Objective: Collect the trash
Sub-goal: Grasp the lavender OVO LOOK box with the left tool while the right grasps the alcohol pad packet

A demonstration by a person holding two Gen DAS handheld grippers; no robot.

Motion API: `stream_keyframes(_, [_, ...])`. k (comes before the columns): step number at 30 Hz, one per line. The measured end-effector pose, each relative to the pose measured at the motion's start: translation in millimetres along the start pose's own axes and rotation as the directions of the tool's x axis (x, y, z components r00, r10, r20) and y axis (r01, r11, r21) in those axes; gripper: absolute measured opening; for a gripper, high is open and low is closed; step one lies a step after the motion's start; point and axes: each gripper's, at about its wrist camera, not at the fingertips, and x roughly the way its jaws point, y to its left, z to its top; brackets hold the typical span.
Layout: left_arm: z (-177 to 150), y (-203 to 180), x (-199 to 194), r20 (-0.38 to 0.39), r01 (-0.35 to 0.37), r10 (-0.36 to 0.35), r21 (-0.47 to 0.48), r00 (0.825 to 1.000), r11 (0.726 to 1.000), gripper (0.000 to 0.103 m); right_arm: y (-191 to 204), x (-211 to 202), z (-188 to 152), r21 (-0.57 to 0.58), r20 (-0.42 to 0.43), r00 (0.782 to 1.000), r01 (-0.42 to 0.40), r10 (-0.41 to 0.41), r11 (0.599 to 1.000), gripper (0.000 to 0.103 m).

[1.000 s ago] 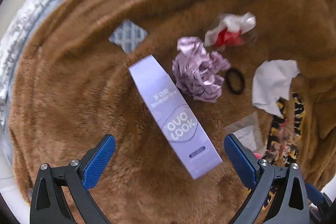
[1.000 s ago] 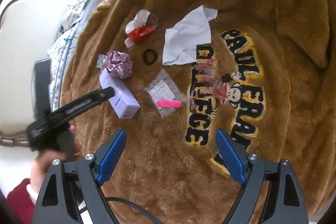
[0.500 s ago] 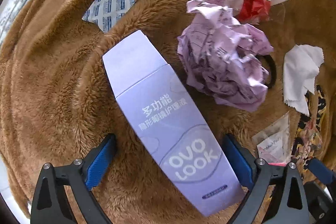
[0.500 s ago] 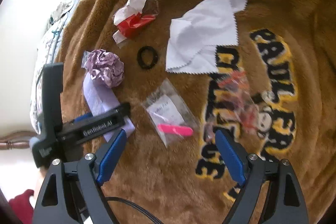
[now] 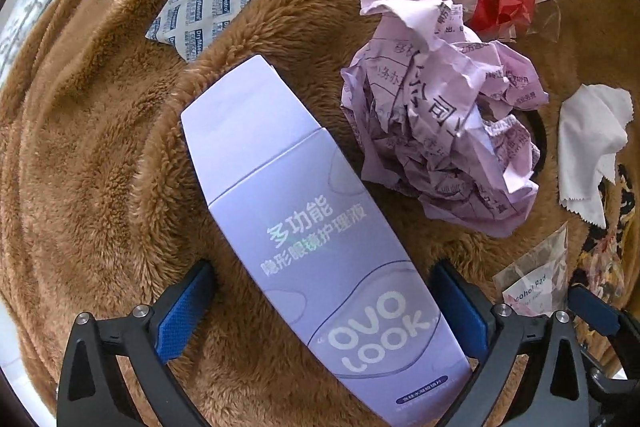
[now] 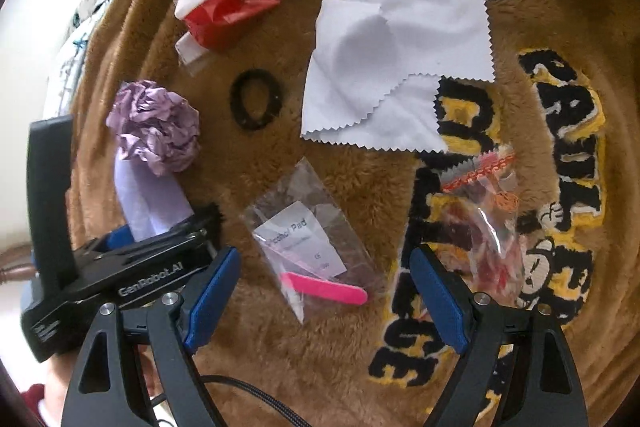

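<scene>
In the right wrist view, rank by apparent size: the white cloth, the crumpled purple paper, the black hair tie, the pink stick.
1. white cloth
2. crumpled purple paper
3. black hair tie and pink stick: these look alike in extent; the stick lies nearer the camera, so I leave them unranked.

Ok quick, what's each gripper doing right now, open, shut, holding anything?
Left gripper: open, straddling the purple box, pads not touching it.
Right gripper: open, holding nothing, above the clear packet.

One box [image 5: 320, 239], one paper ball [image 5: 444, 131], two grippers [image 5: 324, 307] [image 6: 324, 303].
</scene>
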Motion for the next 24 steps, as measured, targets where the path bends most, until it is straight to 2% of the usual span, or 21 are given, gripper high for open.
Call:
stream_keyframes(5, [-0.7,1.7,4.1,0.013,0.004,-0.004,0.005,1.000,1.000,0.100,3.7,-1.4,1.7,-0.003,0.003,1.000,-0.002,0.002,1.000,0.086])
stream_keyframes(6, [-0.7,1.6,2.4,0.025,0.000,0.000,0.012,1.000,1.000,0.092,3.1,-2.7,1.4,-0.002,0.005,1.000,-0.004,0.004,1.000,0.086])
stream_keyframes(7, [-1.2,2.9,0.3,0.036,-0.002,0.001,0.023,0.999,1.000,0.080,2.9,-3.8,0.7,-0.002,0.008,1.000,-0.003,0.003,1.000,0.086])
stream_keyframes(8, [-3.9,3.9,-5.7,0.045,0.000,-0.002,0.036,0.999,0.999,0.073,3.5,-3.9,0.8,0.001,0.007,1.000,-0.001,0.001,1.000,0.086])
stream_keyframes(10, [-3.1,0.0,-10.2,0.055,-0.001,-0.002,0.061,0.999,0.998,0.051,6.9,-3.1,1.4,0.000,0.009,1.000,-0.002,0.002,1.000,0.086])
stream_keyframes(15, [3.4,6.5,-11.8,0.041,0.027,-0.029,0.035,0.999,0.999,0.048,14.0,3.1,3.2,-0.006,0.004,1.000,0.007,-0.007,1.000,0.085])
stream_keyframes(24, [7.6,16.3,-13.0,0.035,0.031,-0.032,0.036,0.999,0.999,0.047,29.9,30.0,15.9,-0.025,-0.048,0.991,0.125,-0.126,0.992,0.086])
